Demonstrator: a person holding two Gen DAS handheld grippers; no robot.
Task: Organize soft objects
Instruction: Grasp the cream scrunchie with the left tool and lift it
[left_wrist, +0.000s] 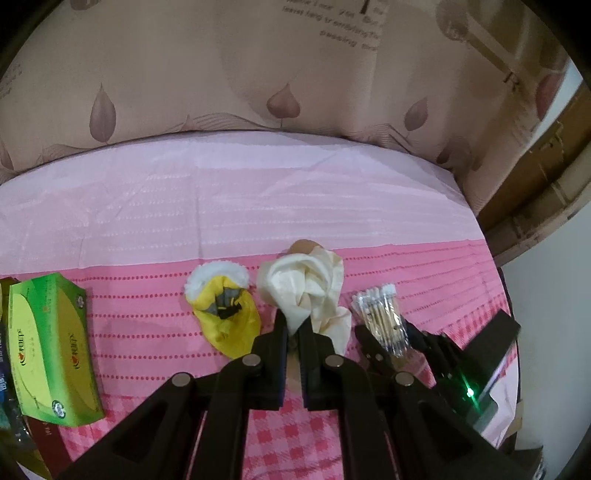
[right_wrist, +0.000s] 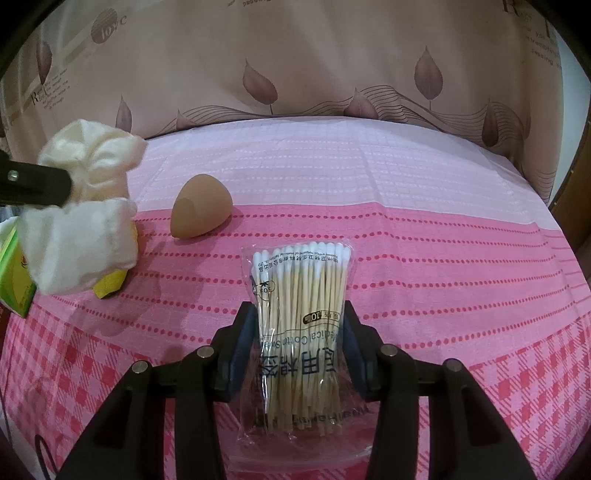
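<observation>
My left gripper (left_wrist: 293, 326) is shut on a crumpled cream cloth (left_wrist: 306, 284), which hangs bunched from its tips just above the pink bed cover. From the right wrist view, the cream cloth (right_wrist: 88, 177) droops at the left with the left gripper (right_wrist: 64, 186) clamped on it. My right gripper (right_wrist: 297, 314) is shut on a clear pack of cotton swabs (right_wrist: 303, 295), its pads against both sides. That pack of cotton swabs (left_wrist: 380, 317) and the right gripper (left_wrist: 384, 341) lie right of the cloth. A brown egg-shaped sponge (right_wrist: 201, 210) rests on the cover.
A yellow soft item with a white fluffy rim (left_wrist: 225, 314) lies left of the cloth. A green tissue box (left_wrist: 51, 347) sits at the far left. The pink bed cover (left_wrist: 258, 192) runs back to a beige leaf-print curtain (left_wrist: 258, 66). A wooden frame (left_wrist: 546, 177) stands at the right.
</observation>
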